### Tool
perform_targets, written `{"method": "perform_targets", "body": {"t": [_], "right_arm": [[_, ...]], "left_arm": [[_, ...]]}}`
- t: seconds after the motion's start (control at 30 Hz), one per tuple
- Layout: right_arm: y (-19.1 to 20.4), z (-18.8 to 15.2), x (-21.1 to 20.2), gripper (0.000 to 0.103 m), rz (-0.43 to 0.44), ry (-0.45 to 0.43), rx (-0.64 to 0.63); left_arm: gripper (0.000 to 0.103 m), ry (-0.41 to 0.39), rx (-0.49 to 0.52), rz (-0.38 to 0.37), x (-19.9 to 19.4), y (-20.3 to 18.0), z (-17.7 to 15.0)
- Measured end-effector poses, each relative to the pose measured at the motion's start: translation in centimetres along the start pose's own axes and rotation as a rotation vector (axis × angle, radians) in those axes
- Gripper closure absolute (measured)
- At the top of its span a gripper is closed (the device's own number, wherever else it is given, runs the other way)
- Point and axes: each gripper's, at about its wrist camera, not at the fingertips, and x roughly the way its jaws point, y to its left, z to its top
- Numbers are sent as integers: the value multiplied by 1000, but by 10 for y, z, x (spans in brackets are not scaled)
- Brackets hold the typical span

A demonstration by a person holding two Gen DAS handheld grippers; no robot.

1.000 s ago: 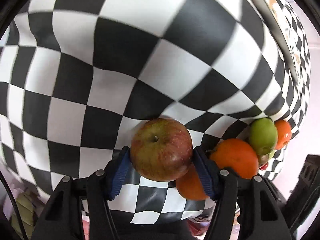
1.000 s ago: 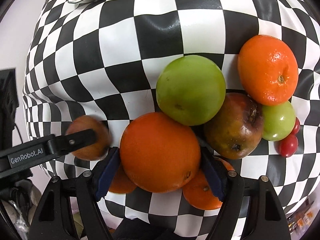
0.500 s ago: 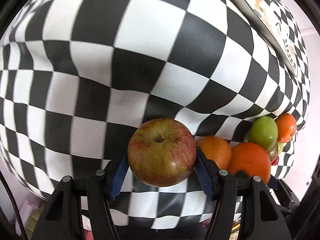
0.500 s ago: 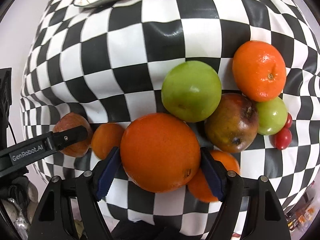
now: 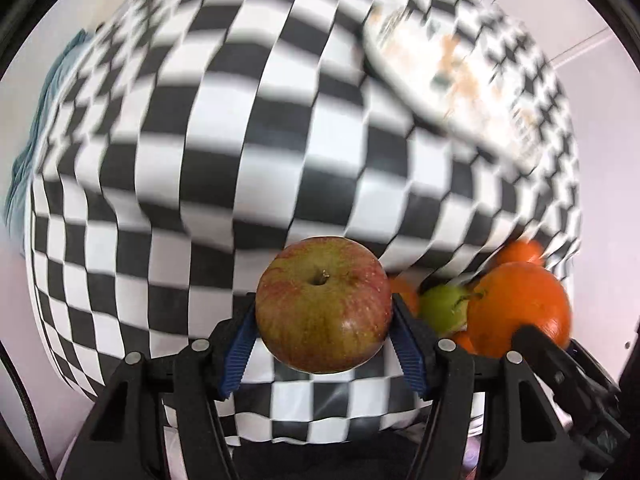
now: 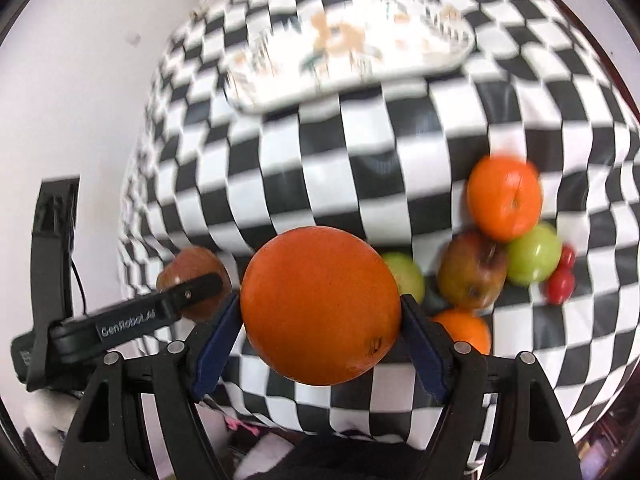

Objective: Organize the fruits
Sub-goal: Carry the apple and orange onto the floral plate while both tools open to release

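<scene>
Red-green apple and big orange, each aloft, clamped between blue pads.

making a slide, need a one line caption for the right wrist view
Right gripper clamps a large orange above the checkered cloth, remaining fruit clustered at right.

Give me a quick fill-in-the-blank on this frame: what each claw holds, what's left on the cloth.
1. The left claw is shut on a red-green ____.
2. The right claw is shut on a large ____.
3. The remaining fruit pile lies on a black-and-white ____ cloth.
4. The two small red fruits sit at the pile's ____ edge in the right wrist view.

Missing words: apple; orange; checkered; right
</scene>
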Motion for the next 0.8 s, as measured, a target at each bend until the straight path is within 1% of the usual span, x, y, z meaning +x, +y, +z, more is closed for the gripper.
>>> {"method": "perform_targets", "body": {"t": [0.03, 0.07, 0.13, 0.17, 0.2, 0.23, 0.3, 0.33, 0.37, 0.43, 0.47, 0.53, 0.57, 0.6, 0.67, 0.77, 0.8], "right_arm": [[-25, 15, -32, 23, 11, -10, 0], [-31, 31, -46, 23, 24, -31, 5], [-44, 54, -66, 23, 30, -50, 1], [-47, 66, -68, 23, 31, -57, -3], [-52, 87, -71, 23, 33, -73, 2], [-58, 105, -76, 23, 32, -79, 2], [-66, 132, -74, 23, 28, -89, 4], [-69, 144, -70, 23, 24, -94, 2], [-71, 165, -63, 23, 6, -106, -10], [-71, 187, -59, 23, -21, -117, -32], [-72, 205, -47, 23, -37, -121, -45], [-75, 220, -37, 23, -50, -114, -44], [-81, 234, -28, 23, -60, -110, -37], [-83, 241, -24, 23, -67, -110, -35], [-90, 255, -14, 23, -91, -117, -41], [-97, 263, -4, 23, -124, -132, -55], [-100, 264, -2, 23, -121, -141, -58]], "left_arm": [[43, -19, 4, -10, -10, -6, 9], [43, -42, 12, -25, -21, -15, 20], [43, -67, 34, -46, -47, -31, 58], [43, -74, 43, -60, -52, -40, 73], [43, -75, 56, -76, -52, -52, 92], [43, -72, 60, -82, -63, -50, 112], [43, -65, 77, -77, -53, -65, 150], [43, -58, 83, -69, -49, -69, 162], [43, -46, 86, -59, -40, -74, 179], [43, -16, 100, -33, -18, -85, 207], [43, -4, 106, -23, -16, -86, 218], [43, 18, 113, -1, 1, -90, 235], [43, 28, 116, 12, 9, -92, 244], [43, 34, 116, 17, 6, -92, 250], [43, 52, 103, 18, 18, -93, 260], [42, 70, 104, 29, 26, -96, 264], [42, 75, 104, 36, 28, -97, 264]]}}
